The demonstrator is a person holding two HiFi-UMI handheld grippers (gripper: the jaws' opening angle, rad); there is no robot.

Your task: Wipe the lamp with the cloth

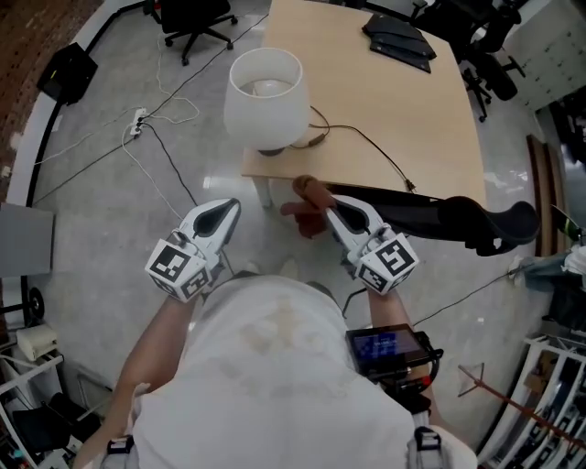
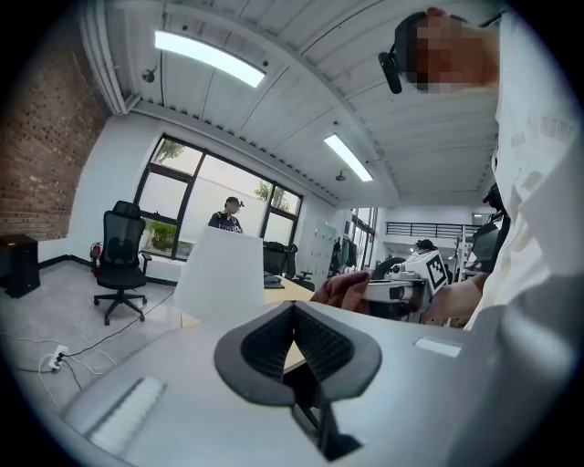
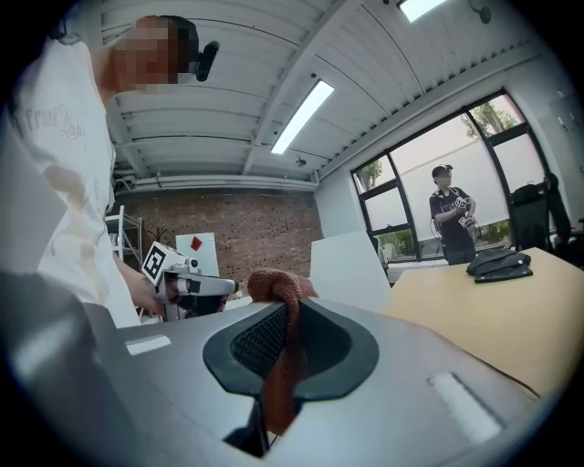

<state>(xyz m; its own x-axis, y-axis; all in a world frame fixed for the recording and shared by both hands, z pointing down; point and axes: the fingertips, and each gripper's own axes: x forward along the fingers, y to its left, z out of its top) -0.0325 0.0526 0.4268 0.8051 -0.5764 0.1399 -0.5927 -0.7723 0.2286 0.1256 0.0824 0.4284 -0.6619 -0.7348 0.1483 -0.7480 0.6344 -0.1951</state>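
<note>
The lamp has a white shade and stands on the near left corner of the wooden table. My right gripper is shut on a reddish-brown cloth, held just below the table's front edge, in front of the lamp. In the right gripper view the cloth bunches over the jaw tips and hangs down between them, with the lampshade beyond. My left gripper hovers left of the cloth, over the floor, with its jaws together and nothing in them. Its own view shows the shade ahead and the cloth to the right.
A black cable runs from the lamp across the table. Black folders lie at the far end. A black padded arm juts out on the right. On the floor lie a power strip and cords. An office chair stands beyond.
</note>
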